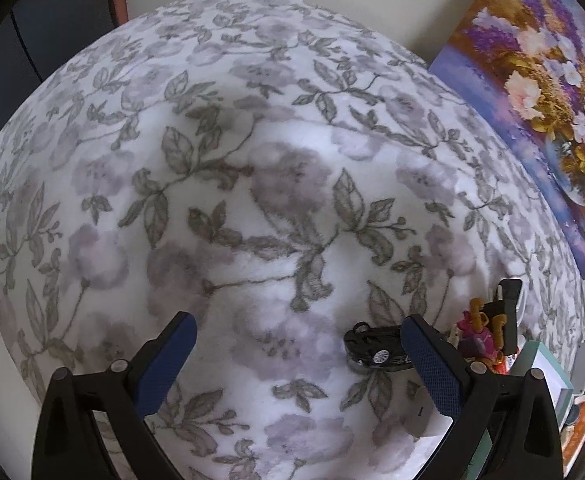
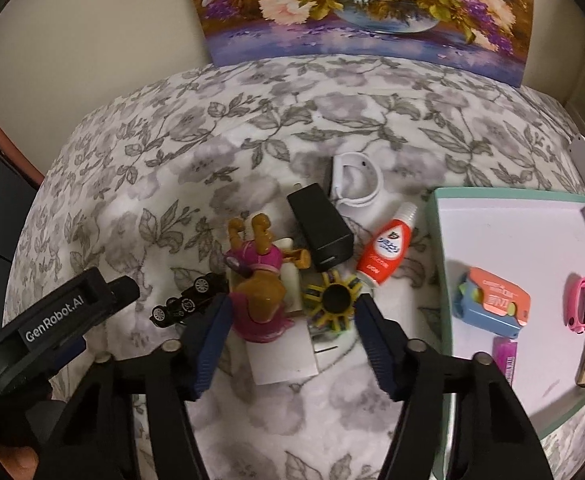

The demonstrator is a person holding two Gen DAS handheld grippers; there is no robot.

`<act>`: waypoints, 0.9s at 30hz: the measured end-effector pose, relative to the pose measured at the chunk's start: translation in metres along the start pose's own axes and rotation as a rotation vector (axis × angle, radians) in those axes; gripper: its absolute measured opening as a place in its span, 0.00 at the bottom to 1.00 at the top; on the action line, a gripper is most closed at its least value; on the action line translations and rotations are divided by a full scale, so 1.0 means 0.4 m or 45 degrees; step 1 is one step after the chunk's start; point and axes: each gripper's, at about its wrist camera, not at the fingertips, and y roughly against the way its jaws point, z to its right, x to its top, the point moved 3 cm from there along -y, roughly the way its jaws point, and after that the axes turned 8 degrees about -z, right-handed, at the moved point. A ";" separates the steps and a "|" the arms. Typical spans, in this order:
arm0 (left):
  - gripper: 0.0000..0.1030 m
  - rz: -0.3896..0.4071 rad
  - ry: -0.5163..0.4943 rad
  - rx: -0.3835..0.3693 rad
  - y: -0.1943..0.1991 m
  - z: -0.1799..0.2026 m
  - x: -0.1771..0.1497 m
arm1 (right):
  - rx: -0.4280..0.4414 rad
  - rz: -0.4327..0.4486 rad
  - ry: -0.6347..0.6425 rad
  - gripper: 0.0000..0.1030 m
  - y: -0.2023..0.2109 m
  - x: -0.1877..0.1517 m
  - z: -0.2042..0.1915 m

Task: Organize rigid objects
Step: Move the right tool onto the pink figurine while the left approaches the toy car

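A cluster of small objects lies on the floral blanket. My right gripper is open and hovers just above a pink-and-brown figurine and a yellow-spoked black disc. Behind them lie a black charger, a red-and-white tube and a white band. A black toy car sits to the left. My left gripper is open over bare blanket, with the toy car just beside its right finger.
A teal-rimmed white box on the right holds a blue-and-orange item, a pink watch and a purple piece. A flower painting leans on the wall behind. A white card lies under the figurine.
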 end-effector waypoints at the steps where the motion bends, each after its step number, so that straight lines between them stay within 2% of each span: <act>1: 1.00 -0.007 0.003 0.003 -0.003 -0.001 0.000 | 0.002 0.001 0.002 0.60 -0.003 0.001 -0.005; 6: 1.00 -0.043 0.011 -0.005 -0.016 -0.007 -0.003 | -0.013 0.012 0.041 0.52 -0.006 0.001 -0.030; 11: 1.00 -0.055 0.009 -0.009 -0.019 -0.006 -0.006 | -0.027 -0.007 0.066 0.48 -0.022 -0.001 -0.048; 15: 1.00 -0.070 0.003 0.001 -0.026 -0.003 -0.010 | -0.047 -0.016 0.087 0.41 -0.038 -0.004 -0.060; 27: 1.00 -0.084 0.004 -0.024 -0.029 0.004 -0.010 | 0.005 -0.014 0.059 0.40 -0.024 -0.003 -0.043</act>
